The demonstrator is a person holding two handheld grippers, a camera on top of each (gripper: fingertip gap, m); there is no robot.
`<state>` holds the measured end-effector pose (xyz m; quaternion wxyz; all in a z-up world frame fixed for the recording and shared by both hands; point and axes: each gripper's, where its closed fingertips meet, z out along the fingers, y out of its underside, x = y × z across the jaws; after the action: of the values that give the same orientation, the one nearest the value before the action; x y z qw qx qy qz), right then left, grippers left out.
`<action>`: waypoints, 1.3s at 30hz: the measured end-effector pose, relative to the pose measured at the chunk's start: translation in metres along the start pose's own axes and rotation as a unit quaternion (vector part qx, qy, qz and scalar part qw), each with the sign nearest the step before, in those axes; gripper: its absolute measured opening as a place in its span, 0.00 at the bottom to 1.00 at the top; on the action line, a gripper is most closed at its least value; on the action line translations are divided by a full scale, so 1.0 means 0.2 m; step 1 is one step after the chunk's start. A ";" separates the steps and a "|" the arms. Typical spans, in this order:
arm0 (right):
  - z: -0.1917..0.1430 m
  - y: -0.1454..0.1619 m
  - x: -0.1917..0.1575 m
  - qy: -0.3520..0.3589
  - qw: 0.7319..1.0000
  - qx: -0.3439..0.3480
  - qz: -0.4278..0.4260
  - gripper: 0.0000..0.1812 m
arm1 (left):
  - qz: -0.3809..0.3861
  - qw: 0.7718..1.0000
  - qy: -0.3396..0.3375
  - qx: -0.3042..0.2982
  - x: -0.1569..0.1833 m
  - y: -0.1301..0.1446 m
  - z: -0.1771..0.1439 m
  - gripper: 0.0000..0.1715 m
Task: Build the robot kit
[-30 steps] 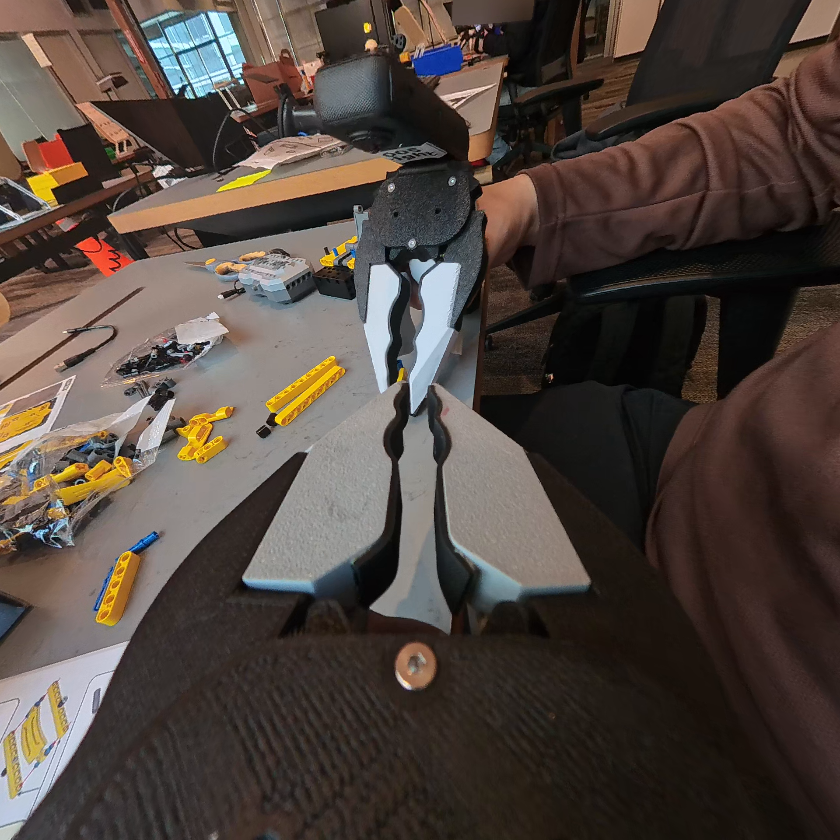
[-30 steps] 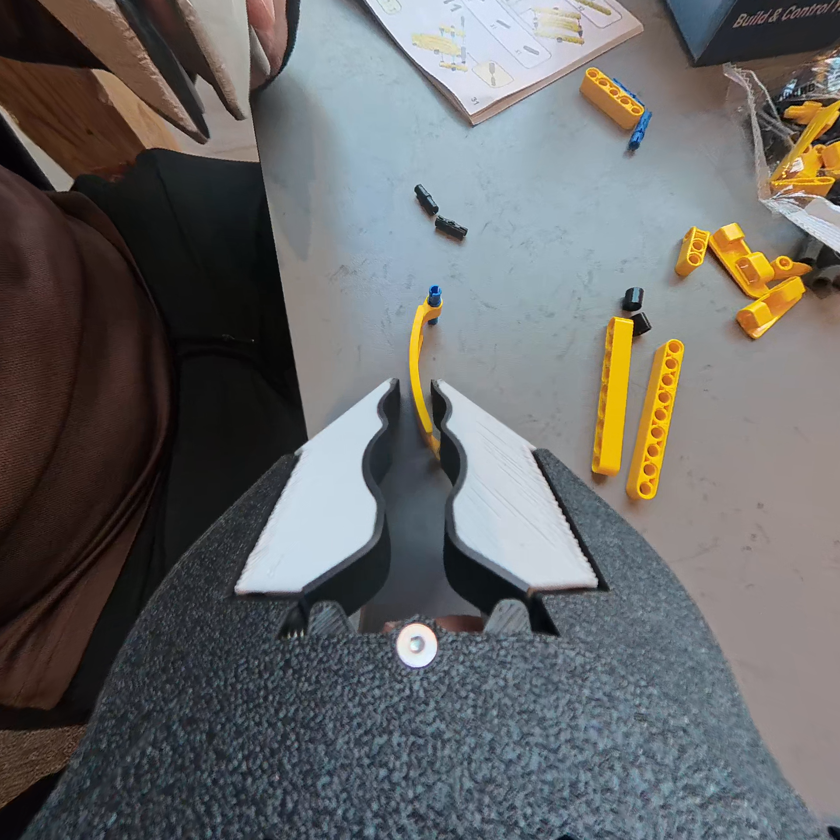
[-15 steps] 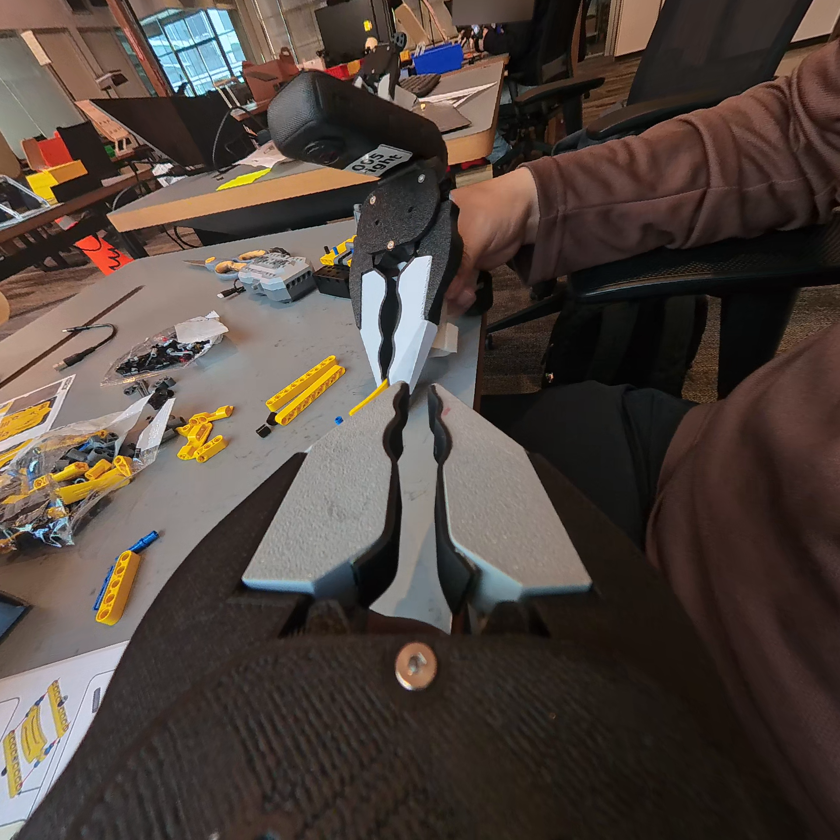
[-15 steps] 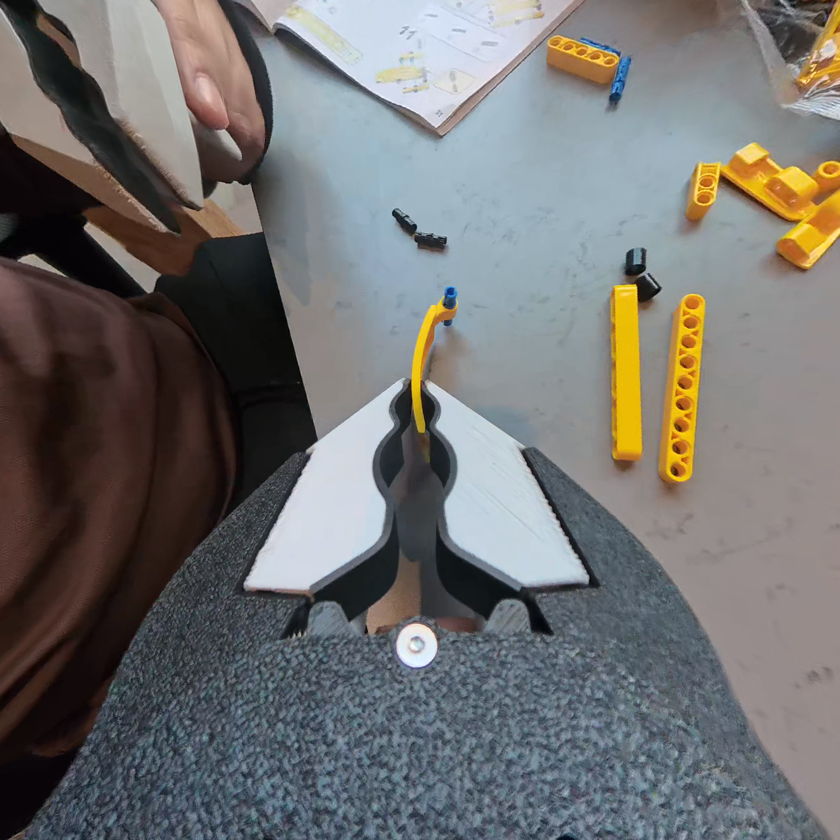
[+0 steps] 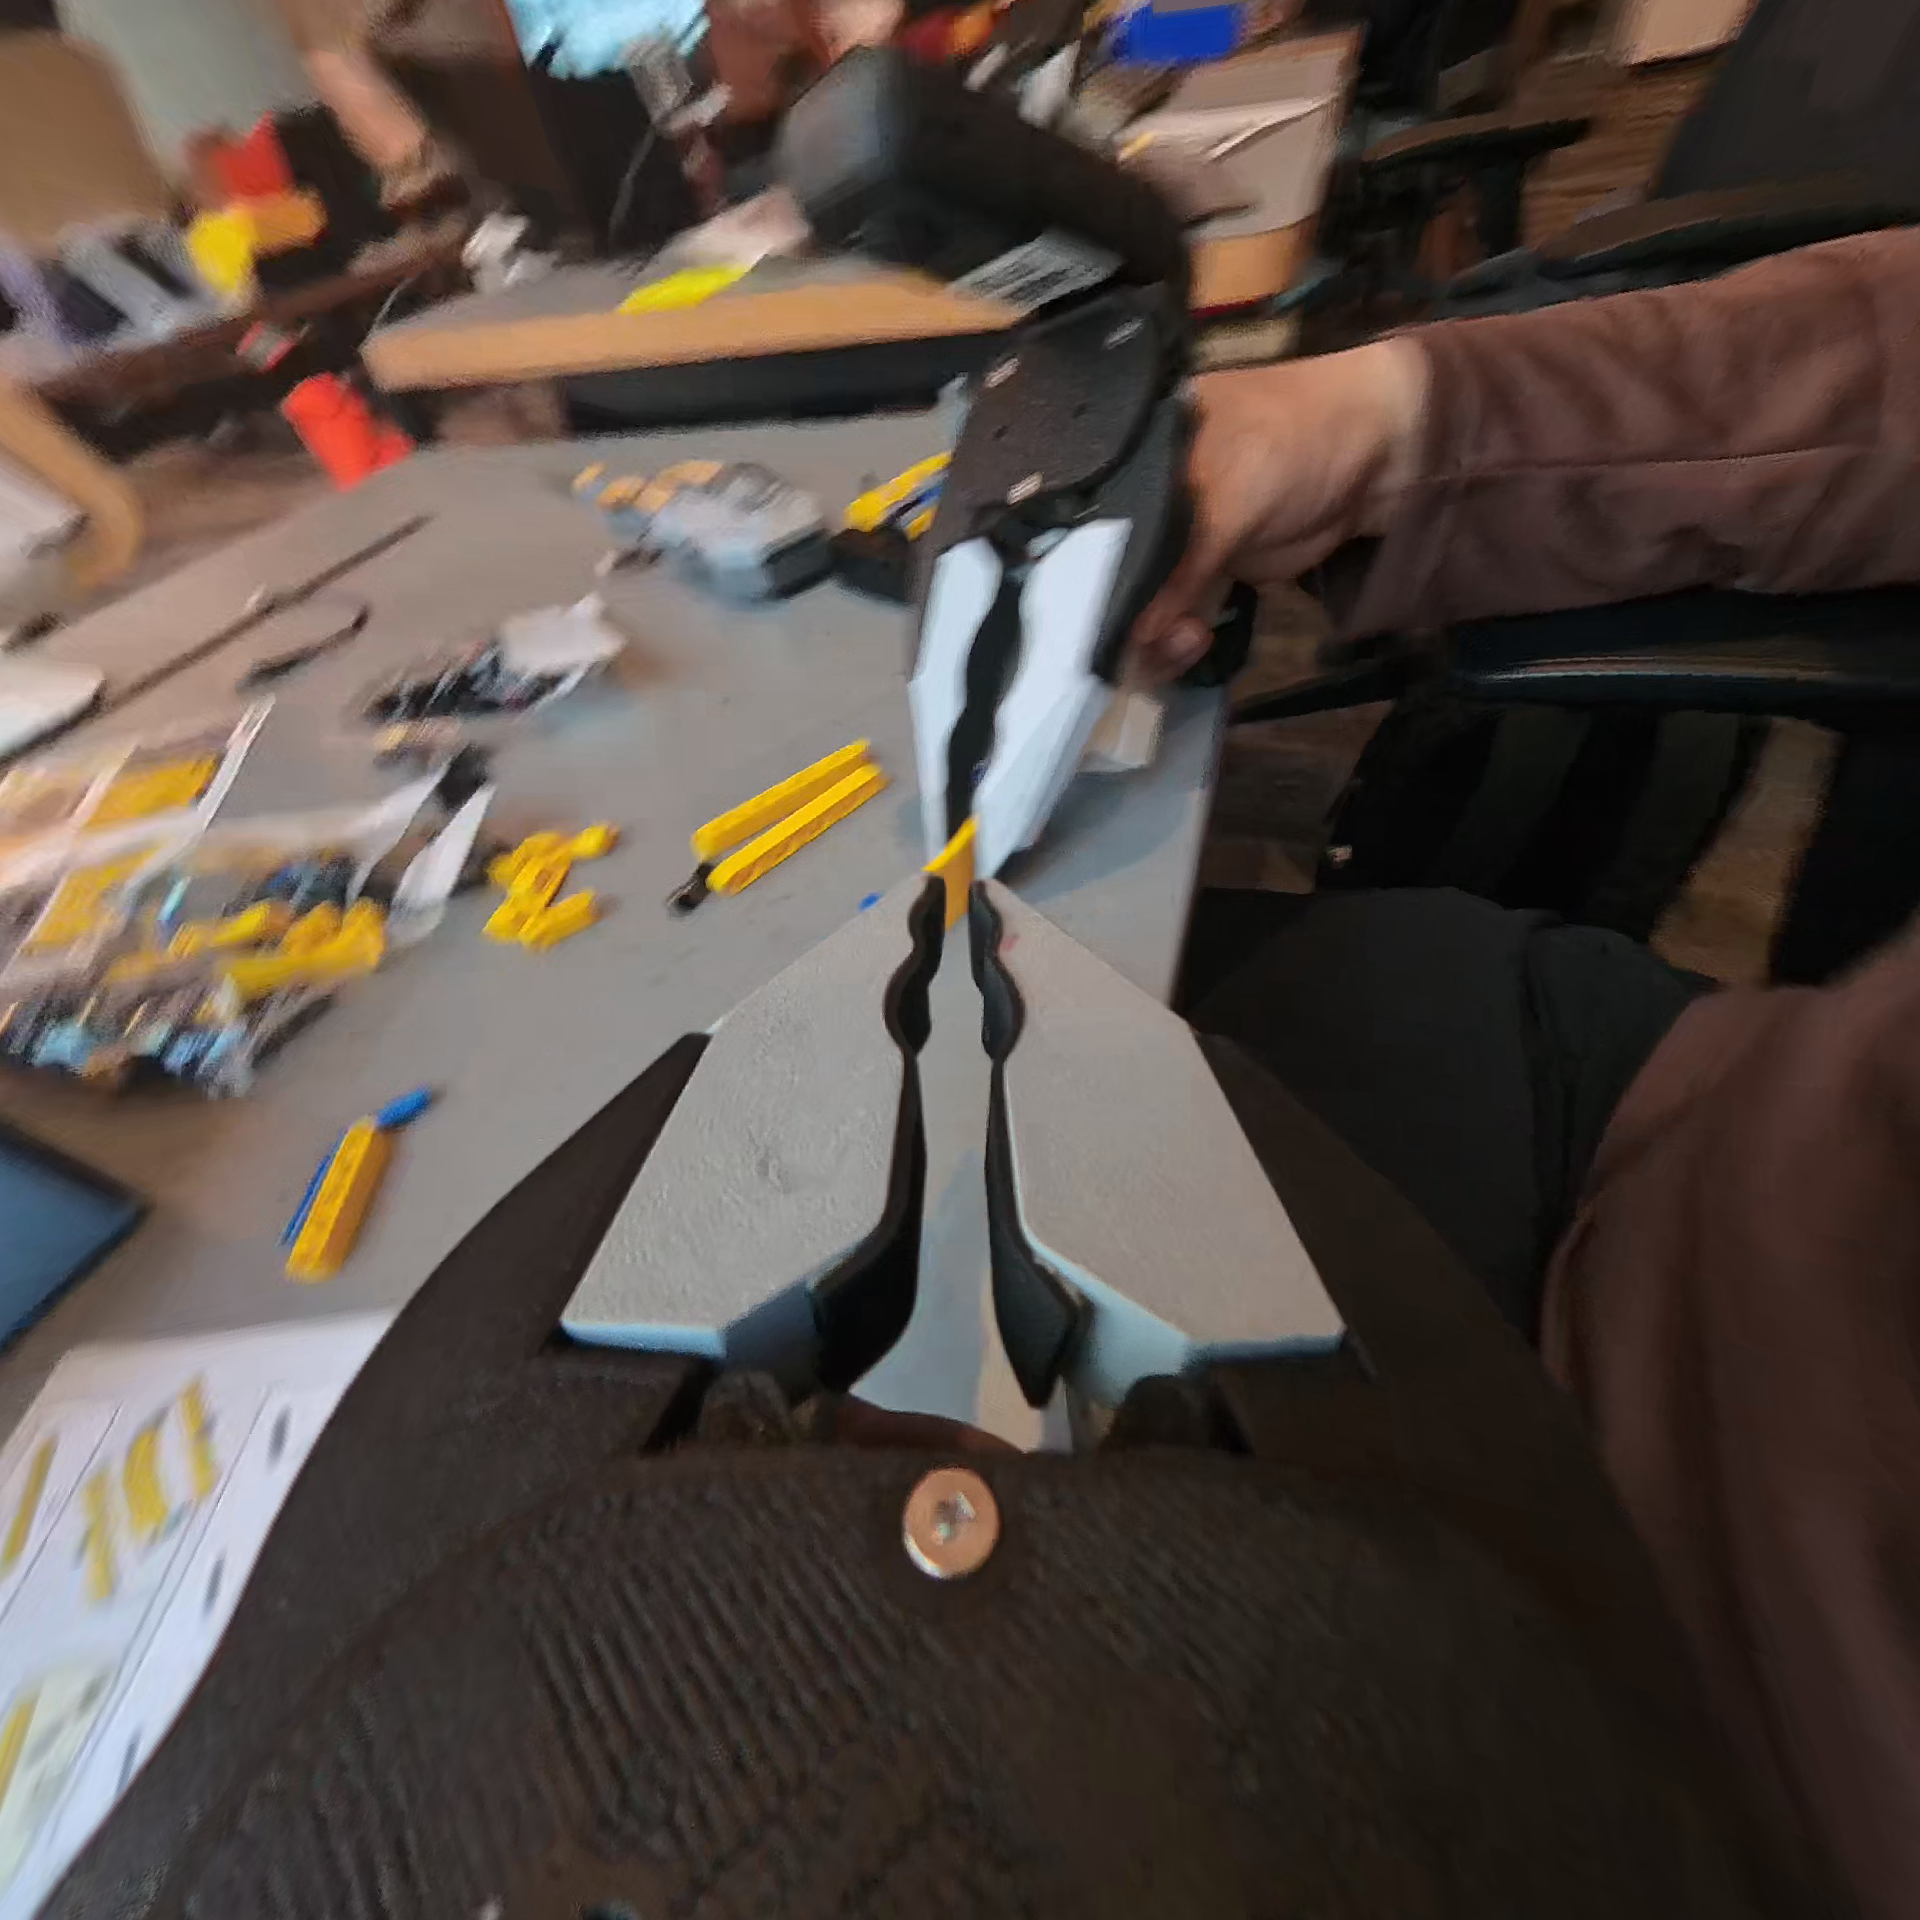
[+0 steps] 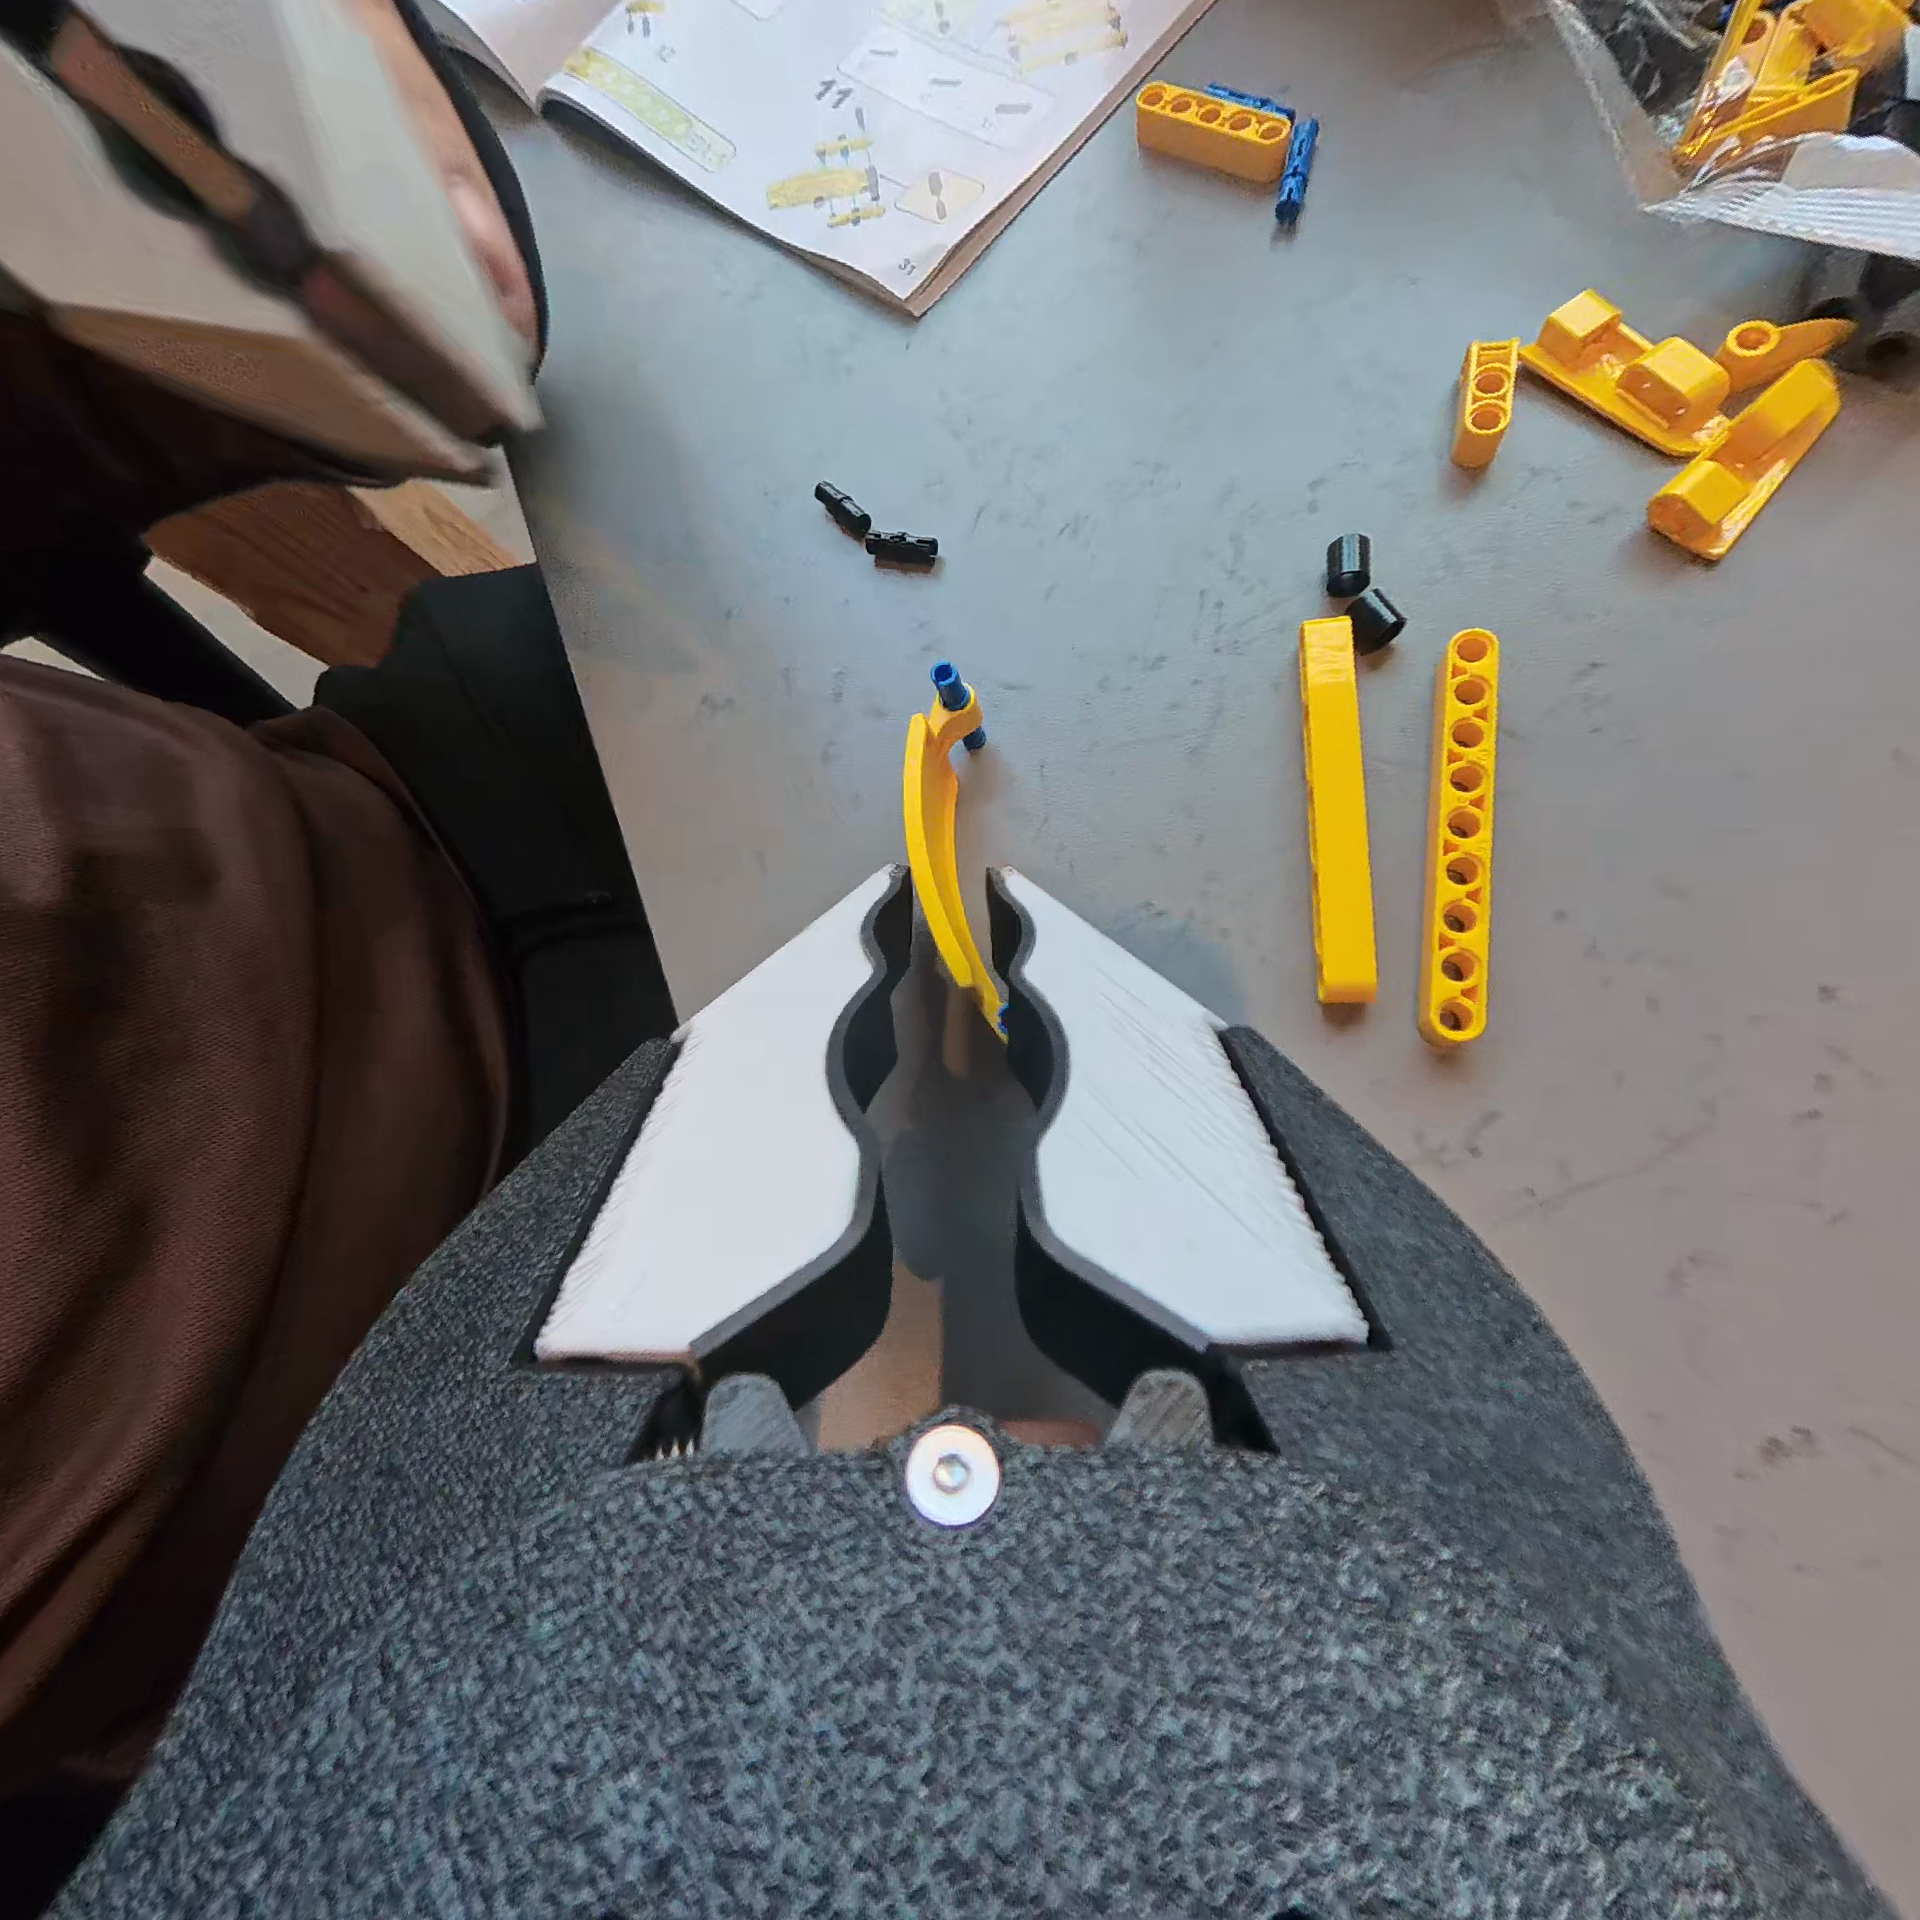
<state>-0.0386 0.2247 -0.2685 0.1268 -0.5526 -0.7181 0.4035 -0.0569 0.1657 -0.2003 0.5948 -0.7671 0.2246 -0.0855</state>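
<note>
A thin curved yellow piece (image 6: 928, 821) with a blue pin (image 6: 945, 681) at its far end lies between the jaws of my right gripper (image 6: 948, 875). The jaws stand slightly apart. The piece's near end touches only the right pad, close to the grey table's (image 6: 1039, 416) near edge. My left gripper (image 5: 953, 896) is nearly closed and empty. It points at the right gripper (image 5: 971, 831) and the yellow piece (image 5: 954, 862) just beyond its tips. The left gripper's fingers (image 6: 343, 156) show blurred at the upper left of the right wrist view.
Two long yellow beams (image 6: 1335, 810) lie right of the piece, with two black bushes (image 6: 1361, 592) and two black pins (image 6: 878, 530) nearby. Farther off are an instruction booklet (image 6: 883, 125), a short yellow beam (image 6: 1210, 130), loose yellow parts (image 6: 1662, 405) and a parts bag (image 6: 1766, 104). Some 10 cm of space lies between my two pairs of fingers.
The right jaws closed on the yellow piece half a second ago and have now parted slightly. The left gripper is moving, so its view is blurred; its jaw gap is unchanged.
</note>
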 end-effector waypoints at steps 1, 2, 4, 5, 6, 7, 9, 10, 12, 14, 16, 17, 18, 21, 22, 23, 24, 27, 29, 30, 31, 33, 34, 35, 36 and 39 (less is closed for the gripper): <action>-0.01 -0.01 0.00 0.000 1.000 0.005 -0.001 0.08 | -0.025 0.998 -0.038 -0.038 -0.07 0.05 0.02 0.01; -0.01 -0.01 0.01 0.002 1.000 0.010 -0.002 0.08 | -0.043 0.994 -0.064 -0.083 -0.12 0.12 0.03 0.05; -0.02 -0.02 0.02 0.005 1.000 0.016 -0.003 0.08 | -0.056 0.985 -0.091 -0.137 -0.17 0.21 0.04 0.11; -0.02 -0.02 0.02 0.006 1.000 0.019 -0.004 0.08 | -0.056 0.982 -0.101 -0.151 -0.18 0.23 0.04 0.11; -0.03 -0.03 0.02 0.007 1.000 0.022 -0.006 0.08 | -0.055 0.980 -0.108 -0.161 -0.19 0.25 0.04 0.11; -0.03 -0.03 0.02 0.008 1.000 0.024 -0.006 0.08 | -0.056 0.978 -0.112 -0.168 -0.19 0.26 0.03 0.12; -0.03 -0.03 0.02 0.005 1.000 0.024 -0.006 0.08 | -0.061 0.974 -0.113 -0.187 -0.20 0.30 0.03 0.12; -0.03 -0.03 0.02 0.004 1.000 0.022 -0.006 0.08 | -0.063 0.971 -0.111 -0.202 -0.20 0.32 0.02 0.11; -0.02 -0.02 0.02 0.003 1.000 0.016 -0.009 0.09 | -0.063 0.965 -0.110 -0.232 -0.20 0.38 0.00 0.11; -0.01 -0.01 0.01 0.001 1.000 0.010 -0.014 0.09 | -0.060 0.962 -0.120 -0.236 -0.21 0.39 -0.01 0.11; -0.01 -0.01 0.01 0.001 1.000 0.008 -0.018 0.09 | -0.054 0.962 -0.125 -0.236 -0.20 0.39 -0.01 0.08; -0.01 -0.01 0.01 0.001 1.000 0.009 -0.018 0.09 | -0.048 0.962 -0.127 -0.236 -0.20 0.39 -0.01 0.08; -0.02 -0.01 0.01 0.001 1.000 0.011 -0.017 0.09 | -0.042 0.962 -0.127 -0.236 -0.20 0.39 -0.01 0.07; -0.02 -0.02 0.00 -0.008 1.000 0.014 -0.014 0.09 | -0.036 0.963 -0.125 -0.237 -0.19 0.39 -0.01 0.04; -0.02 -0.02 0.00 -0.011 1.000 0.014 -0.013 0.09 | -0.035 0.963 -0.124 -0.237 -0.19 0.39 -0.01 0.04; -0.02 -0.02 0.00 -0.013 1.000 0.014 -0.011 0.09 | -0.035 0.963 -0.123 -0.237 -0.19 0.39 -0.01 0.03; -0.02 -0.02 0.00 -0.014 1.000 0.014 -0.011 0.09 | -0.035 0.963 -0.122 -0.237 -0.18 0.39 -0.01 0.03; -0.02 -0.02 0.00 -0.012 1.000 0.014 -0.014 0.09 | -0.038 0.964 -0.118 -0.236 -0.18 0.39 -0.01 0.02; -0.02 -0.02 0.00 -0.012 1.000 0.013 -0.017 0.09 | -0.044 0.964 -0.117 -0.236 -0.18 0.40 -0.01 0.03; -0.01 -0.02 0.00 -0.012 1.000 0.012 -0.017 0.09 | -0.048 0.964 -0.116 -0.235 -0.19 0.39 -0.01 0.03; -0.01 -0.02 0.00 -0.013 1.000 0.011 -0.016 0.09 | -0.053 0.964 -0.114 -0.234 -0.19 0.39 -0.01 0.04; -0.01 -0.02 0.00 -0.014 1.000 0.010 -0.014 0.09 | -0.063 0.964 -0.108 -0.233 -0.19 0.39 -0.01 0.05; -0.01 -0.02 0.00 -0.015 1.000 0.011 -0.013 0.09 | -0.068 0.964 -0.107 -0.232 -0.19 0.39 -0.01 0.06; -0.01 -0.02 0.00 -0.016 1.000 0.012 -0.012 0.09 | -0.071 0.965 -0.105 -0.231 -0.19 0.39 -0.01 0.07; -0.02 -0.02 0.00 -0.016 1.000 0.013 -0.011 0.09 | -0.073 0.965 -0.105 -0.231 -0.19 0.39 -0.01 0.07; -0.02 -0.02 0.00 -0.016 1.000 0.016 -0.013 0.09 | -0.077 0.964 -0.103 -0.231 -0.19 0.40 -0.01 0.08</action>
<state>-0.0393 0.2257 -0.2626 0.1293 -0.5345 -0.7209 0.4217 -0.1097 0.1658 -0.2699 0.4131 -0.9032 0.1164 0.0026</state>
